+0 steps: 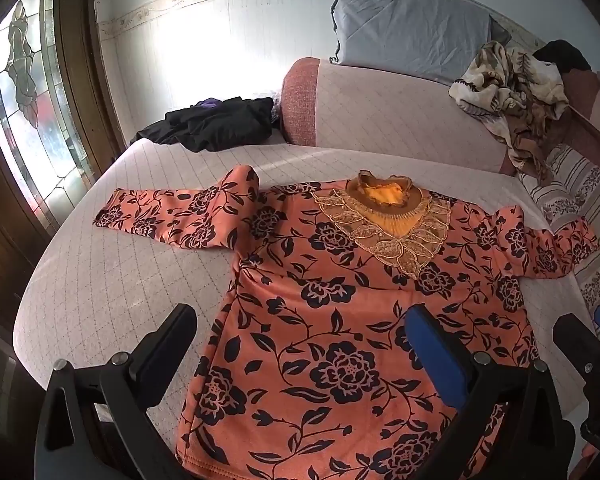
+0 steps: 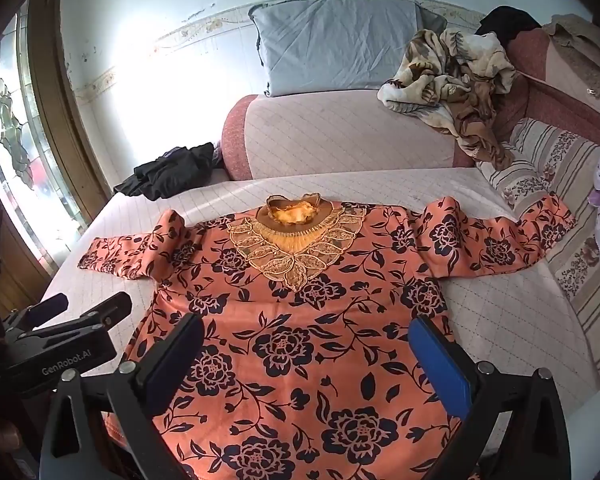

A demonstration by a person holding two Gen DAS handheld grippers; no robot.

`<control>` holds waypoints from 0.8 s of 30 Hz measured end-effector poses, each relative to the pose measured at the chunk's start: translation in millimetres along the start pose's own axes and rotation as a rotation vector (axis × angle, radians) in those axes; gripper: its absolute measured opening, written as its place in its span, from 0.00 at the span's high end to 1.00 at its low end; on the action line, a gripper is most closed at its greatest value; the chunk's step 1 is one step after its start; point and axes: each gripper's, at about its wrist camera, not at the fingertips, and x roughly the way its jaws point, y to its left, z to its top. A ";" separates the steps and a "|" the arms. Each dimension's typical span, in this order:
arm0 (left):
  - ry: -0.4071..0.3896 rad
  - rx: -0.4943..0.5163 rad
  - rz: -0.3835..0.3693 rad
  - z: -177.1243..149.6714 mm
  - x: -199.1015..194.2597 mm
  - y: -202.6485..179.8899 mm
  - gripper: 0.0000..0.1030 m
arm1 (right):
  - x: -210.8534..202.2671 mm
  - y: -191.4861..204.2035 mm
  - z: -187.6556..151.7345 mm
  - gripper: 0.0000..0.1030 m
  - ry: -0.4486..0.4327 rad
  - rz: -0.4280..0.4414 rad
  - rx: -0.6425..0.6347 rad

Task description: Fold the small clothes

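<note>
An orange floral blouse (image 1: 332, 320) lies spread flat, front up, on the quilted pale bed cover (image 1: 100, 288), its gold lace collar (image 1: 388, 224) pointing away toward the bolster (image 1: 400, 116) and its hem nearest the cameras. Both sleeves stretch out sideways; the one on the right reaches onto a striped floral cushion (image 2: 560, 208).

The left gripper (image 1: 304, 332) hangs above the lower left part of the blouse with its jaws spread wide and nothing between them: the black finger sits over bare cover just beside the blouse's side edge, the blue-padded finger over the printed fabric. The right gripper (image 2: 308, 344) hovers over the lower middle of the blouse, jaws likewise wide apart and empty, both fingers above the cloth. The two tools sit side by side, each visible at the edge of the other's view.

Beyond the blouse lie a dark heap of clothes (image 1: 216, 124), a grey pillow (image 2: 336, 48) and a crumpled brown patterned blanket (image 2: 452, 80).
</note>
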 end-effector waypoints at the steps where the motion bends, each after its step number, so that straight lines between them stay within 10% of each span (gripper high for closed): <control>1: 0.000 0.001 -0.001 -0.7 1.0 0.5 0.00 | 0.0 0.0 0.2 0.00 0.000 -0.001 0.000; 24: 0.002 0.002 -0.004 -1.4 0.9 -1.9 0.00 | 0.3 1.7 1.4 0.00 0.002 -0.006 -0.007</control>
